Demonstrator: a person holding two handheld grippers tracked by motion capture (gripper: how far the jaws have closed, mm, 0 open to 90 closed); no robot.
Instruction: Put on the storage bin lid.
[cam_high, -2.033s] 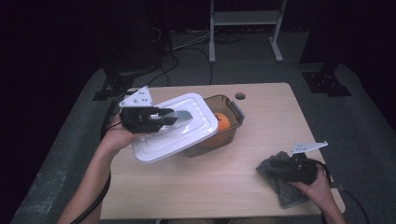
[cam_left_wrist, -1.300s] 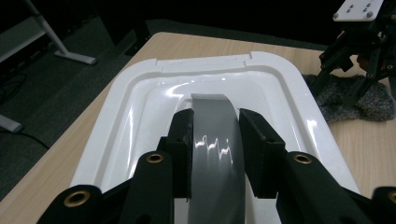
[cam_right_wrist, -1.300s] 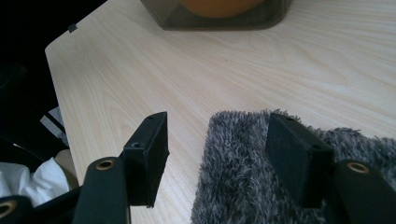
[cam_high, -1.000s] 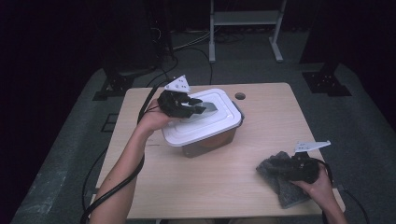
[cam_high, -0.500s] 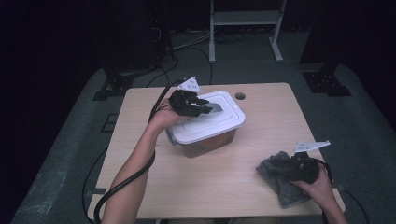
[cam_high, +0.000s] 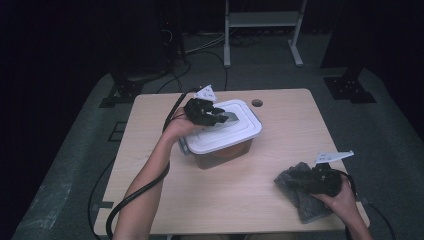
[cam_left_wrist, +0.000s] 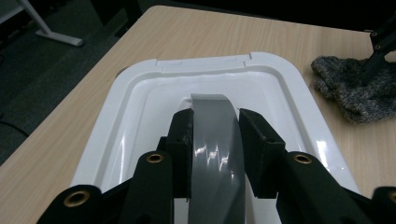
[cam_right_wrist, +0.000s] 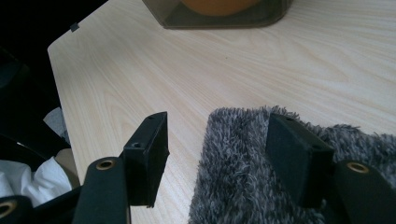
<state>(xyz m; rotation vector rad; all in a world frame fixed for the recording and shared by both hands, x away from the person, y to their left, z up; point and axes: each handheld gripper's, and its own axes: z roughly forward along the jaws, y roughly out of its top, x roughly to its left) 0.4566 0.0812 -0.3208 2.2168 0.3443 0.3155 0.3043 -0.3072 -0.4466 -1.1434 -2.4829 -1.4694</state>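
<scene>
Two tongs work a wooden counter with a brown container as its landmark. Left tongs pinch the grey handle of the white lid, which sits atop the container. An orange object shows through the container's wall. Well apart from the container, toward the near right corner, right tongs hang spread over a grey fuzzy cloth, one jaw on the cloth, the other above bare wood.
</scene>
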